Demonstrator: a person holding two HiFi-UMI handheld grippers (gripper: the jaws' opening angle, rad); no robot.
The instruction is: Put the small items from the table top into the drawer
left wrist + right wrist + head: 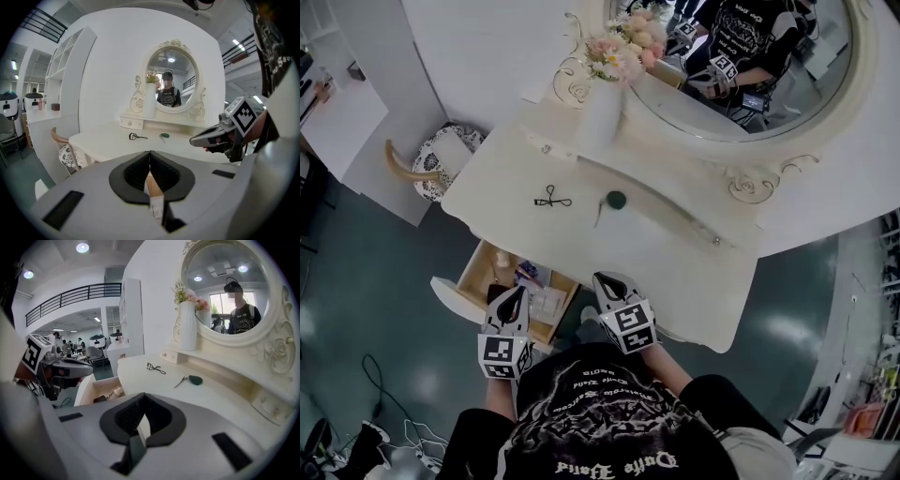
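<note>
A black eyelash curler (551,198) (136,136) (154,367) and a small dark green item with a thin handle (615,199) (162,136) (194,379) lie in the middle of the white dressing table (675,272). The wooden drawer (478,272) (101,390) stands pulled out at the table's front left, with several small things inside. My left gripper (514,298) (150,154) hovers over the drawer, jaws shut and holding nothing. My right gripper (605,281) (143,397) sits at the table's front edge beside the drawer, shut and empty.
A white vase of flowers (605,103) and an oval mirror (741,66) stand at the back of the table, with a small raised drawer box (131,123) beside the vase. A chair with a patterned cushion (441,164) stands left of the table.
</note>
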